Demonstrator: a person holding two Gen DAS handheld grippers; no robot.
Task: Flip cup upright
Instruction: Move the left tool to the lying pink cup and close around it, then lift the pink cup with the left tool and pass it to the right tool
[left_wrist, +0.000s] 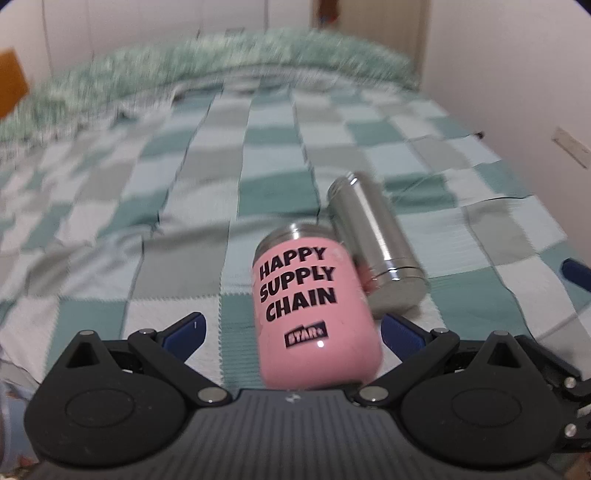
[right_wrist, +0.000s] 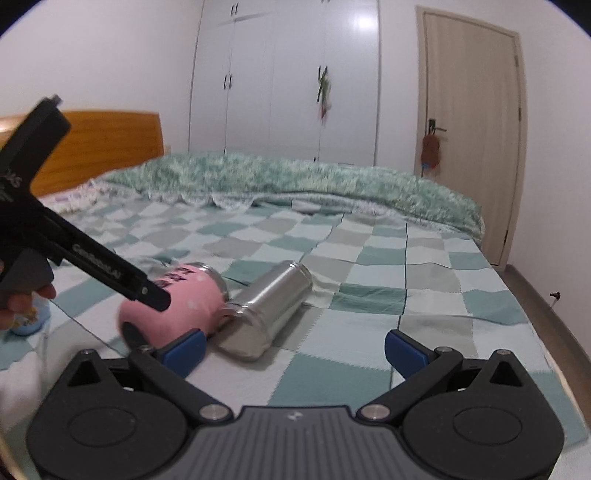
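Bed (right_wrist: 369, 266) w/ a checked quilt, soft so stuff will wobble on it. Steel flask (right_wrist: 266, 314) lies on its side, touching the pink cup (left_wrist: 314, 314), also on its side w/ its steel rim facing away. Cup's prob light, rigid, kinda slick, so I'd grab mid-body across the pink part. Left claw (left_wrist: 291, 330) is low, spread wide around the cup, not squeezing yet. Right claw (right_wrist: 295, 347) is open, hovering near the flask.

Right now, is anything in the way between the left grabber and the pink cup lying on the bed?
No. The pink metal cup lies on its side between the open fingers of the left gripper, with nothing between them. The shiny steel cylinder bottle lies against the cup's far right side, not in front.
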